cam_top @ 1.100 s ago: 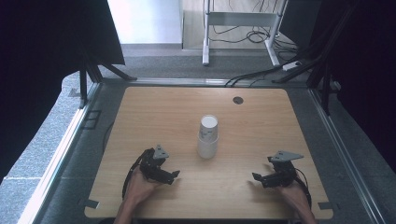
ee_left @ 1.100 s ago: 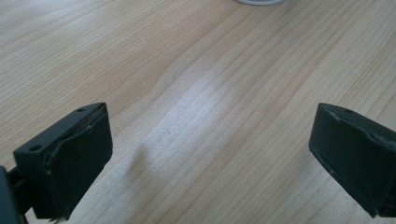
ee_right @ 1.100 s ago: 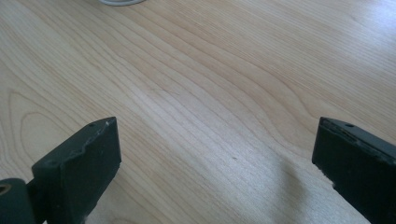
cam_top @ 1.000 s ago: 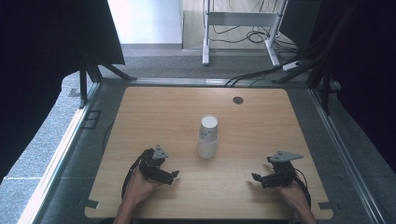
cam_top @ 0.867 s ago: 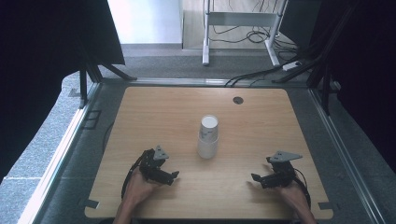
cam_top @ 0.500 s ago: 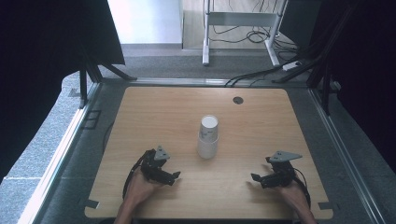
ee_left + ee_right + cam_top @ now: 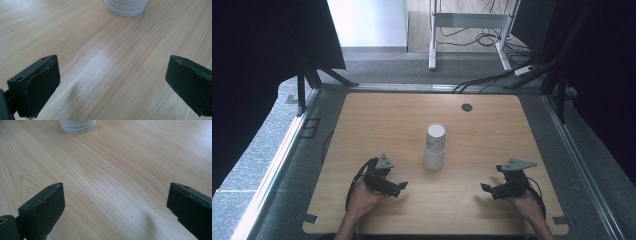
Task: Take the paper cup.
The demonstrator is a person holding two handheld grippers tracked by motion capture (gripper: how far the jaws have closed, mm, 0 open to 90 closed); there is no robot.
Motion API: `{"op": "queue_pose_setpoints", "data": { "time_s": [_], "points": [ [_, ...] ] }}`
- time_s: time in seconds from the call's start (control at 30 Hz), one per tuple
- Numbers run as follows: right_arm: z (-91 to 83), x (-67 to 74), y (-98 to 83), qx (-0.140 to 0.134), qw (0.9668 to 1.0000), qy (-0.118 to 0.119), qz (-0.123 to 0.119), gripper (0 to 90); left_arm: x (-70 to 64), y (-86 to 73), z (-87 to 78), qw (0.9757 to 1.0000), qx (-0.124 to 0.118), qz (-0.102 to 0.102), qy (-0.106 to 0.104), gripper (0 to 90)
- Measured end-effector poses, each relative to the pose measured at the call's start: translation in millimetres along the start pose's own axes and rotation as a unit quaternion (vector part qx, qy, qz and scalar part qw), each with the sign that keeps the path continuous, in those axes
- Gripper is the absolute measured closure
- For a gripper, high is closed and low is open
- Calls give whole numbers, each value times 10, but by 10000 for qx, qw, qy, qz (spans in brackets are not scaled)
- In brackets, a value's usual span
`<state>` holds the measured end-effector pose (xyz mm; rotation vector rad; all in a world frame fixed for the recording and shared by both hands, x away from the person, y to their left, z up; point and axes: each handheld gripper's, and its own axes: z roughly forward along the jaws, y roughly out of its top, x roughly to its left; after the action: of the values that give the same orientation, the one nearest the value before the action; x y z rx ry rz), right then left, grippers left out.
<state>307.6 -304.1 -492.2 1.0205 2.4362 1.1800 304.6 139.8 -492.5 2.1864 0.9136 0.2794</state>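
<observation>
Almost nothing has moved since the earlier frames: both hands rest where they were, and the cup stack has not shifted.

From the high view, the stack of white paper cups [image 7: 434, 146] stands upside down near the middle of the tabletop [image 7: 382, 120]. The left tool [image 7: 393, 186] lies at lower left of it, the right tool [image 7: 490, 190] at lower right, both apart from it.

From the left gripper view, the jaws stand wide apart and empty; the stack's rims [image 7: 126, 6] show at the top edge.

From the right gripper view, the jaws are also spread and empty; the rims [image 7: 77, 125] sit at upper left.

I judge the cups light, thin and easy to crush; a gentle hold across the side wall seems best.
</observation>
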Motion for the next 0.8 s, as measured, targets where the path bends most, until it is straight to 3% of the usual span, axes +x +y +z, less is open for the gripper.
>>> {"op": "queue_pose_setpoints", "data": {
  "time_s": [0.37, 0.8],
  "points": [
    [-80, -40, 183, -183, 9998, 107, -70, 14, -4, 151, 28, 9998, -48, 203, 73, 0],
    [-46, 4, 439, -244, 9990, 305, -215, 1, 18, 343, 62, 9994, -200, 282, -74, 0]
  ]
}}
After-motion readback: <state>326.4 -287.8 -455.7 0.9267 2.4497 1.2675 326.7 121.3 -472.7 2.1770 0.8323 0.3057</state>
